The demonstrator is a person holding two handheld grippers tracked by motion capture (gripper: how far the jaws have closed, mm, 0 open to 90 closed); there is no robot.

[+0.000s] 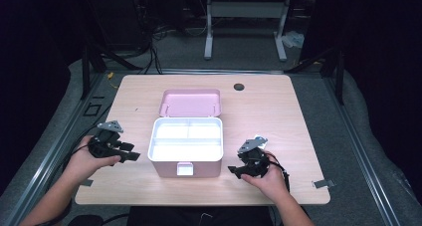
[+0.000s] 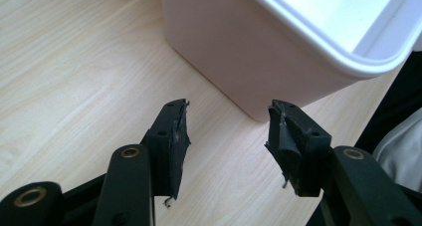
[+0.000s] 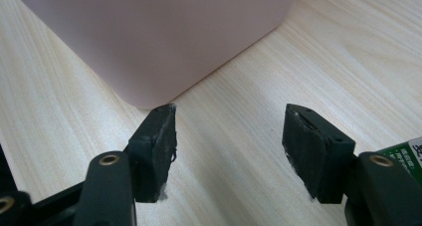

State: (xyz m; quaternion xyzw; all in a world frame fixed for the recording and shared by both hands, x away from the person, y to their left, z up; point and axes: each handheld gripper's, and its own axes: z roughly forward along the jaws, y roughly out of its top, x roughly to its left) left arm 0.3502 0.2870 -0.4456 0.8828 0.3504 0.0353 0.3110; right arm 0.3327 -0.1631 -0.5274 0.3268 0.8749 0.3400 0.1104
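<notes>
A pale wooden desk (image 1: 278,116) is seen from the high view, and a pink box (image 1: 186,164) with a white compartmented tray inside is stood at its middle, a little toward the near edge. The pink lid (image 1: 190,102) is already swung back and stands open on the far side, so the opening step can be judged as done. The tray compartments appear empty, and no loose items are seen on the desk to go in; what is left, whether filling or closing, cannot be settled from the pictures. The white latch (image 1: 184,169) is seen on the near wall of the box, facing the near edge.

The box is flanked by both tools. The left gripper (image 1: 130,154) is held just beside the box's left wall, near its front left corner; in the left gripper view that rounded corner (image 2: 259,114) lies just ahead of the gap between the jaws, apart from them. The jaws are spread wide and nothing is gripped.

The right gripper (image 1: 234,171) is held just off the front right corner of the box, close to the desk's near edge. In the right gripper view its jaws are spread wide with bare wood between them; the box corner (image 3: 149,104) lies just beyond the tip of one pad, and whether it touches cannot be told. Nothing is held.
</notes>
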